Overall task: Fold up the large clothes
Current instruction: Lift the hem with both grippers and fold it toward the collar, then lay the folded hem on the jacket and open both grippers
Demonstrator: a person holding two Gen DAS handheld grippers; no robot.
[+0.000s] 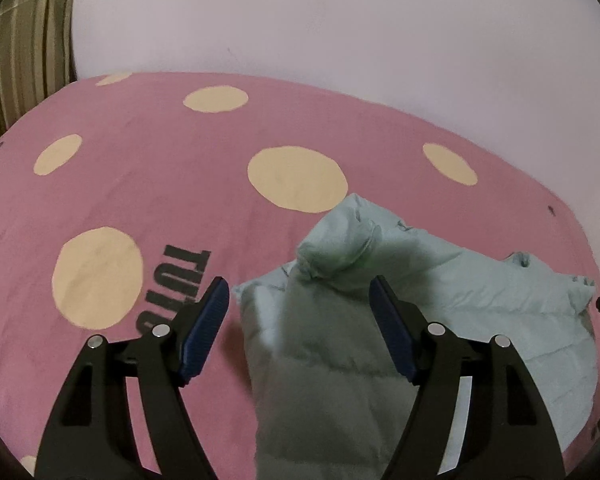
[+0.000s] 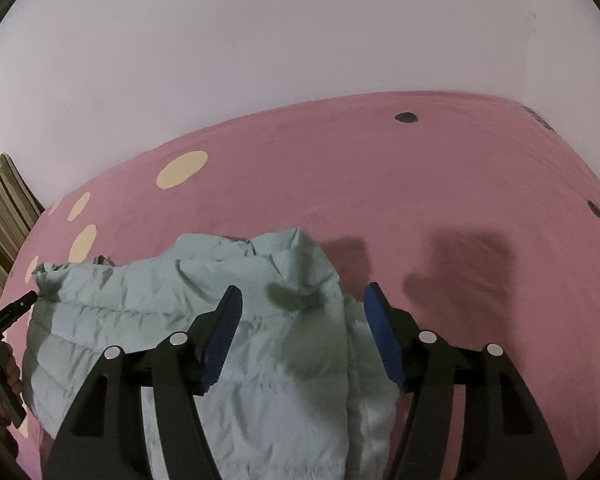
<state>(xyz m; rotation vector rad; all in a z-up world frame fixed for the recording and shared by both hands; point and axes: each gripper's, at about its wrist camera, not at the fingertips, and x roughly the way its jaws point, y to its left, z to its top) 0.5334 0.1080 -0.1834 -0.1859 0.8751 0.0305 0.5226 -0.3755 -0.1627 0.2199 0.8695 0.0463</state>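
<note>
Pink bedsheet point(image 1: 148, 184) with large cream dots and dark printed letters covers the bed under you, filling the lower two thirds of both views, and a plain pale wall point(image 1: 340, 20) rises behind it. At the upper left of the left wrist view a striped curtain point(image 1: 24, 52) hangs by the bed's corner; it shows again at the left edge of the right wrist view. Your pale mint puffer jacket point(image 1: 340, 360) lies on the sheet, quilted in horizontal bands and bunched into soft folds, in the lower centre and right of the left view and the lower left and centre of the right view point(image 2: 228, 380). Your left gripper point(image 1: 300, 292) is released, its blue pads spread apart above the jacket with nothing pinched between them. Your right gripper point(image 2: 302, 302) is released too, jaws parted over the jacket's crumpled right edge, the fabric lying below and not clamped. Shadows of both tools fall on the sheet right of the jacket.
</note>
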